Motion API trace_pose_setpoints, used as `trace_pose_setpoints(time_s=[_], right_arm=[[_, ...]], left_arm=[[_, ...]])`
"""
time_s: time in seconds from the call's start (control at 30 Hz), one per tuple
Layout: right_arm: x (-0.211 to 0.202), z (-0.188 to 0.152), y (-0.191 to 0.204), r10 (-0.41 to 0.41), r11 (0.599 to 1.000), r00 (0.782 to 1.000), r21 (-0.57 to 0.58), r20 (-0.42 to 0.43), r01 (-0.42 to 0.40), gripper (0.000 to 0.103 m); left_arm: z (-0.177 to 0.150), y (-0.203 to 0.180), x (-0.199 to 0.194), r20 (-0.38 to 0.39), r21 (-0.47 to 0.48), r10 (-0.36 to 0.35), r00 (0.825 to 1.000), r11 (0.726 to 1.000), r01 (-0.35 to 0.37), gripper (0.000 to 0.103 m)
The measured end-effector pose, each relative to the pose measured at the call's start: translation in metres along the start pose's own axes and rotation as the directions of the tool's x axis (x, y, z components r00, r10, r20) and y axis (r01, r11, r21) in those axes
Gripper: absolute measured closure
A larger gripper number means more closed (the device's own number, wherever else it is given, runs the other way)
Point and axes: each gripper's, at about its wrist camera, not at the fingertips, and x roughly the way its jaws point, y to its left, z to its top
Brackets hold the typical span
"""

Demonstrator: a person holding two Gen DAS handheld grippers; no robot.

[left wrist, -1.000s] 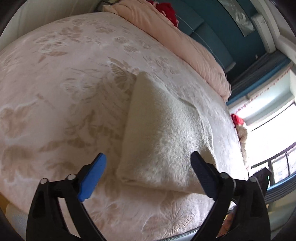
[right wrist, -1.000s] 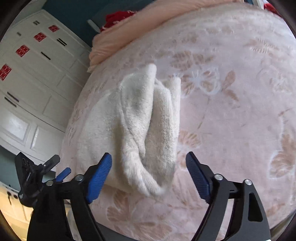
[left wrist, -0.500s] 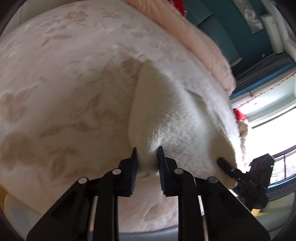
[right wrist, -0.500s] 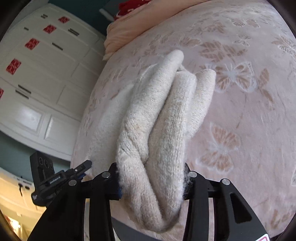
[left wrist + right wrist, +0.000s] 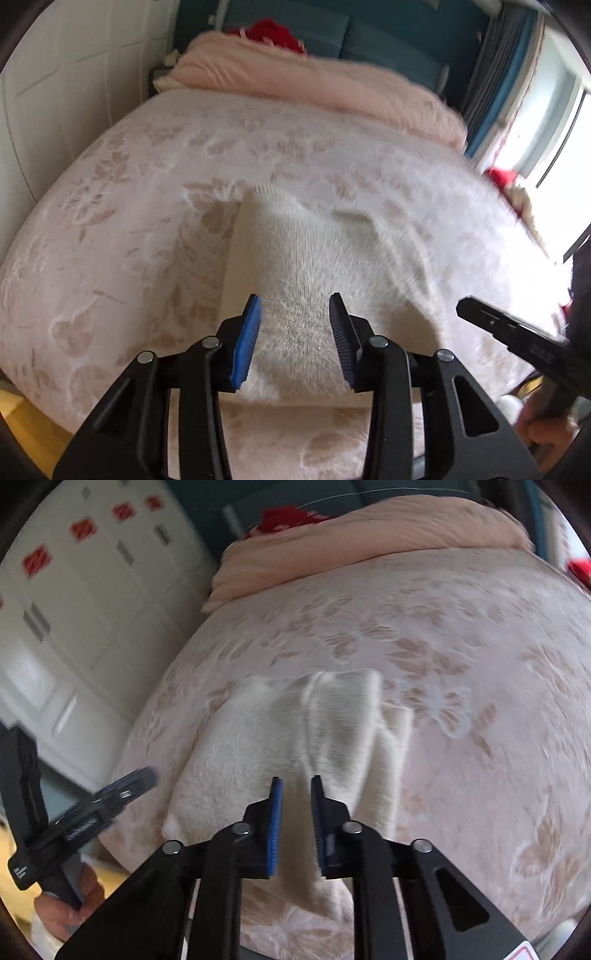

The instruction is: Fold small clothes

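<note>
left gripper (image 5: pixel 295 339) is clamping the near edge of the cream knit garment (image 5: pixel 317 258), jaws partly parted by the fabric | right gripper (image 5: pixel 296 819) is pinching a narrow fold of it | garment's underside is hiding, frames blurring | one garment lying on the bed (image 5: pixel 110 221) | bedspread spreading free far and right.

Cream fuzzy knit garment (image 5: pixel 303 266), folded, near edge lifted

Cream garment (image 5: pixel 295 258) on floral bed (image 5: pixel 110 221)
</note>
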Motion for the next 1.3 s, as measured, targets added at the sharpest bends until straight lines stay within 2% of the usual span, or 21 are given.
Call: trace_pose_setpoints(time_s=[0.07, 0.1, 0.13, 0.27, 0.33, 0.4, 0.47, 0.5, 0.53, 0.63, 0.7, 0.73, 0.8, 0.87, 0.9, 0.97, 1.03, 1.07, 1.17, 1.27, 1.3], right_arm=[[0.057, -0.003, -0.008, -0.115, 0.993, 0.984, -0.05, -0.138, 0.109, 0.1], [0.075, -0.005, -0.012, -0.137, 0.99, 0.977, -0.055, -0.166, 0.129, 0.103], [0.082, -0.004, -0.016, -0.136, 0.99, 0.979, -0.049, -0.15, 0.131, 0.103], [0.05, 0.013, -0.011, -0.066, 0.997, 0.99, 0.04, -0.122, 0.071, 0.101], [0.016, 0.01, -0.003, -0.056, 0.998, 0.997, 0.035, -0.052, 0.058, 0.099], [-0.005, -0.003, -0.008, -0.06, 0.996, 0.998, 0.059, -0.021, 0.062, 0.082], [-0.017, -0.027, -0.023, -0.054, 0.994, 0.998, 0.095, -0.023, 0.056, 0.025], [-0.013, -0.034, -0.029, -0.061, 0.992, 0.998, 0.105, -0.036, 0.064, 0.021], [-0.005, -0.044, -0.037, -0.048, 0.991, 0.996, 0.12, -0.073, 0.056, 0.02], [0.029, -0.066, -0.058, 0.094, 0.968, 0.985, 0.247, -0.146, -0.056, 0.021], [0.047, -0.067, -0.062, 0.173, 0.946, 0.977, 0.296, -0.125, -0.13, 0.038], [0.054, -0.062, -0.062, 0.198, 0.942, 0.973, 0.296, -0.118, -0.156, 0.061], [0.053, -0.048, -0.056, 0.187, 0.947, 0.975, 0.284, -0.116, -0.148, 0.069], [0.034, -0.032, -0.043, 0.135, 0.973, 0.988, 0.197, -0.08, -0.117, 0.073], [0.022, -0.026, -0.037, 0.102, 0.984, 0.993, 0.15, -0.056, -0.093, 0.074], [0.016, -0.027, -0.038, 0.056, 0.991, 0.997, 0.125, -0.06, -0.048, 0.074], [0.044, -0.037, -0.047, -0.016, 0.993, 0.99, 0.114, -0.141, 0.032, 0.073], [0.062, -0.046, -0.052, -0.02, 0.991, 0.983, 0.128, -0.183, 0.043, 0.065], [0.049, -0.045, -0.058, 0.004, 0.979, 0.991, 0.203, -0.137, 0.024, 0.055], [0.02, -0.04, -0.051, -0.036, 0.979, 0.995, 0.198, -0.092, 0.054, 0.051], [0.002, -0.041, -0.047, -0.074, 0.979, 0.996, 0.188, -0.047, 0.082, 0.049]], left_arm=[[-0.007, 0.004, 0.039, -0.103, -0.014, 0.035, 0.994, 0.999, -0.036, 0.067], [-0.011, 0.009, 0.052, -0.127, -0.033, 0.039, 0.991, 0.999, -0.043, 0.067], [-0.013, 0.01, 0.059, -0.128, -0.034, 0.043, 0.991, 0.998, -0.047, 0.067], [-0.009, -0.008, 0.057, -0.111, 0.076, 0.124, 0.986, 0.99, -0.116, 0.067], [-0.007, -0.006, 0.046, -0.102, 0.058, 0.1, 0.99, 0.994, -0.094, 0.067], [-0.009, 0.004, 0.034, -0.092, 0.004, 0.073, 0.993, 0.997, -0.073, 0.065], [-0.013, 0.023, 0.018, -0.081, -0.086, 0.038, 0.996, 0.995, -0.045, 0.054], [-0.017, 0.032, 0.01, -0.068, -0.139, 0.013, 0.998, 0.99, -0.023, 0.043], [-0.02, 0.039, 0.005, -0.06, -0.182, -0.01, 0.998, 0.983, -0.001, 0.033], [-0.038, 0.065, 0.007, -0.077, -0.306, -0.085, 0.993, 0.95, 0.057, 0.025], [-0.052, 0.075, 0.022, -0.125, -0.356, -0.095, 0.988, 0.934, 0.045, 0.026], [-0.057, 0.076, 0.028, -0.136, -0.372, -0.108, 0.985, 0.927, 0.051, 0.03], [-0.063, 0.079, 0.044, -0.173, -0.403, -0.117, 0.978, 0.915, 0.038, 0.038], [-0.062, 0.073, 0.047, -0.178, -0.403, -0.116, 0.977, 0.915, 0.035, 0.039], [-0.06, 0.068, 0.044, -0.17, -0.383, -0.106, 0.98, 0.923, 0.034, 0.04], [-0.056, 0.048, 0.039, -0.16, -0.272, -0.047, 0.986, 0.962, 0.002, 0.039], [-0.057, 0.035, 0.044, -0.171, -0.194, -0.003, 0.985, 0.981, -0.03, 0.038], [-0.059, 0.03, 0.049, -0.185, -0.175, 0.01, 0.983, 0.984, -0.043, 0.037], [-0.064, 0.024, 0.054, -0.199, -0.162, 0.035, 0.979, 0.984, -0.068, 0.037], [-0.062, 0.015, 0.039, -0.168, -0.105, 0.077, 0.983, 0.99, -0.095, 0.039], [-0.061, 0.01, 0.032, -0.148, -0.073, 0.097, 0.984, 0.991, -0.109, 0.039]])
